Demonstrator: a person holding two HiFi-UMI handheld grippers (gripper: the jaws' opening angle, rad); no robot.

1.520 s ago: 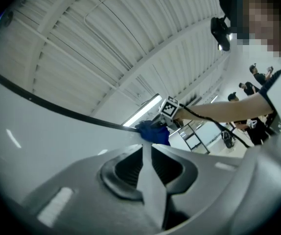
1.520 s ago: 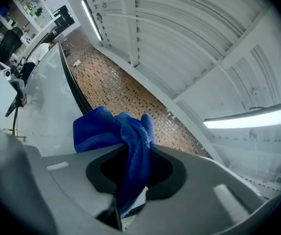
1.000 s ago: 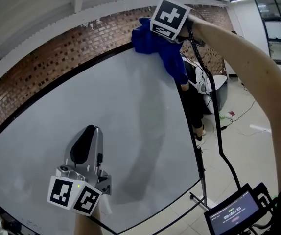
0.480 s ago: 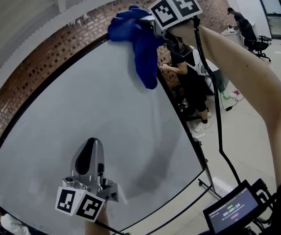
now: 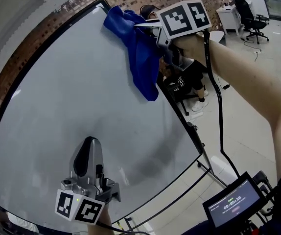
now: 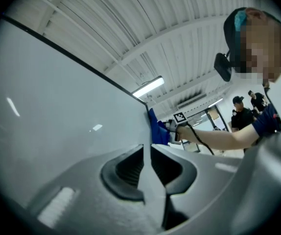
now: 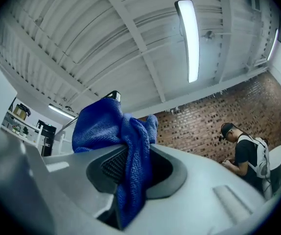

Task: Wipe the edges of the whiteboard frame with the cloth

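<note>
The whiteboard (image 5: 81, 97) fills the head view, its black frame (image 5: 179, 114) running down the right side. A blue cloth (image 5: 139, 50) hangs over that right edge just below the top corner. My right gripper (image 5: 149, 29) is shut on the cloth, whose folds (image 7: 118, 131) bunch between the jaws and cover the fingertips. My left gripper (image 5: 87, 148) is low in front of the board's lower part, shut with nothing in it. From the left gripper (image 6: 147, 153) I see the board face (image 6: 57, 111), the cloth (image 6: 157, 129) and the right gripper (image 6: 174, 125) far along the edge.
A person in black (image 5: 182, 77) stands just beyond the board's right edge. The board's stand legs (image 5: 205, 166) reach onto the floor at lower right. A small screen (image 5: 231, 205) sits at the bottom right. A brick wall (image 7: 204, 126) lies behind the board.
The right gripper has rolled and come down from the top corner with the cloth, which now drapes along the right edge. The left gripper stays low in front of the board.
</note>
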